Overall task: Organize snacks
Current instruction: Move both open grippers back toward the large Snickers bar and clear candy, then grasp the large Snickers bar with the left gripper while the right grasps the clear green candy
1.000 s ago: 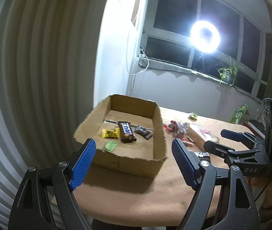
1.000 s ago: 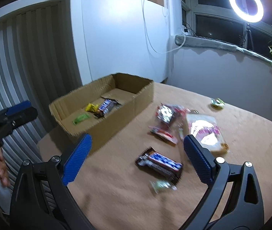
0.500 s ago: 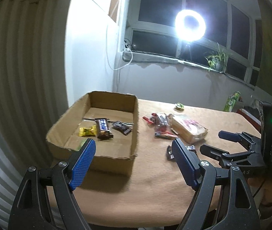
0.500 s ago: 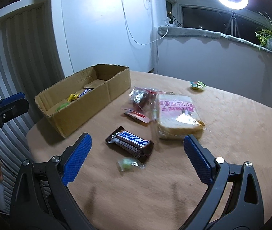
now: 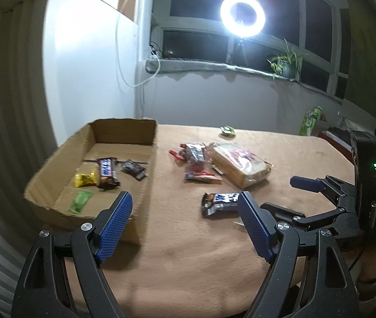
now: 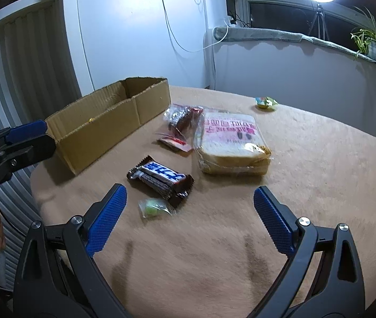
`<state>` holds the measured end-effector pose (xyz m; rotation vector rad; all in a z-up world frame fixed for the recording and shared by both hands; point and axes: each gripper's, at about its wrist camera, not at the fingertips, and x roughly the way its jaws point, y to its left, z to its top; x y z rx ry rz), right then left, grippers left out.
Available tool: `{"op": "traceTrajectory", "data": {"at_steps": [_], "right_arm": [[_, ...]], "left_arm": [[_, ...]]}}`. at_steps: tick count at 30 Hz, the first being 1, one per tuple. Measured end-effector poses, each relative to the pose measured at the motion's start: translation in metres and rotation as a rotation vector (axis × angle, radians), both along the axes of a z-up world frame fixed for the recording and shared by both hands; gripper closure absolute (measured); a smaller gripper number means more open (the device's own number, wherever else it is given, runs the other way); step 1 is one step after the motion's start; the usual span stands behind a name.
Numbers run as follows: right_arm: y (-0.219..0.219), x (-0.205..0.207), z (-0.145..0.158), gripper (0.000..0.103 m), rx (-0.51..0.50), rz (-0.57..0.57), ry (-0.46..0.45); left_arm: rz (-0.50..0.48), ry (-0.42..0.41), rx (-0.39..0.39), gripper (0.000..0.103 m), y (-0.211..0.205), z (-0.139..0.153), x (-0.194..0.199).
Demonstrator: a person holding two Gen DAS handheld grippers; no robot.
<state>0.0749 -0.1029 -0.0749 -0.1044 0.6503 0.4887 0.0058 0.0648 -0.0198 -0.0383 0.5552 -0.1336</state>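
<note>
A cardboard box [image 5: 55, 185] [image 6: 103, 129] stands at the table's left; inside lie a Snickers bar [image 5: 106, 176], a yellow candy [image 5: 84, 179], a green sweet [image 5: 80, 200] and a dark wrapper [image 5: 134, 169]. On the tan tablecloth lie a Snickers bar [image 6: 161, 179] [image 5: 221, 202], a small green candy [image 6: 155, 209], a bagged bread pack [image 6: 231, 143] [image 5: 241, 164], and red and clear wrappers [image 6: 180, 124] [image 5: 196, 161]. My left gripper [image 5: 185, 222] is open and empty near the box's front corner. My right gripper [image 6: 189, 217] is open and empty, just short of the green candy.
A small yellow-green candy [image 6: 266, 102] [image 5: 227, 130] lies far back on the table. A green packet [image 5: 311, 120] stands at the far right. A ring light [image 5: 242, 16] and a potted plant [image 5: 284, 62] are on the windowsill. A white wall and ribbed panel are at the left.
Both grippers have swung right, away from the box and toward the loose snacks. The right gripper has come lower and closer to the Snickers bar and green candy. Both stayed open.
</note>
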Motion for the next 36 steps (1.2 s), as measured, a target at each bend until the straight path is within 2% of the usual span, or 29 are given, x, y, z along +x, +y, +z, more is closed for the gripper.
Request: {"op": "traceTrajectory", "data": {"at_steps": [10,15,16,20,21,23,25,32,36], "right_arm": [[0.018,0.002,-0.029,0.005,-0.012,0.055,0.059],[0.035,0.004,-0.034,0.016,-0.042,0.062,0.040],[0.037,0.004,-0.034,0.019,-0.049,0.063,0.034],[0.040,0.003,-0.034,0.052,-0.082,0.060,0.012],[0.038,0.003,-0.034,0.056,-0.077,0.062,0.015],[0.032,0.004,-0.033,0.070,-0.071,0.061,0.020],[0.024,0.002,-0.031,0.075,-0.058,0.067,0.027],[-0.012,-0.004,-0.029,0.076,-0.049,0.028,0.019],[-0.036,0.000,-0.028,0.076,-0.016,-0.019,0.021]], "left_arm": [[-0.058,0.084,-0.010,0.021,-0.021,-0.023,0.029],[-0.048,0.108,-0.023,0.021,-0.020,-0.031,0.039],[-0.049,0.112,-0.025,0.021,-0.021,-0.032,0.041],[-0.065,0.133,-0.029,0.021,-0.025,-0.038,0.049],[-0.068,0.138,-0.027,0.021,-0.027,-0.039,0.052],[-0.074,0.137,-0.012,0.021,-0.035,-0.040,0.056],[-0.104,0.151,-0.026,0.021,-0.040,-0.043,0.061],[-0.150,0.194,-0.021,0.021,-0.064,-0.056,0.075],[-0.131,0.230,-0.008,0.021,-0.067,-0.067,0.085]]}}
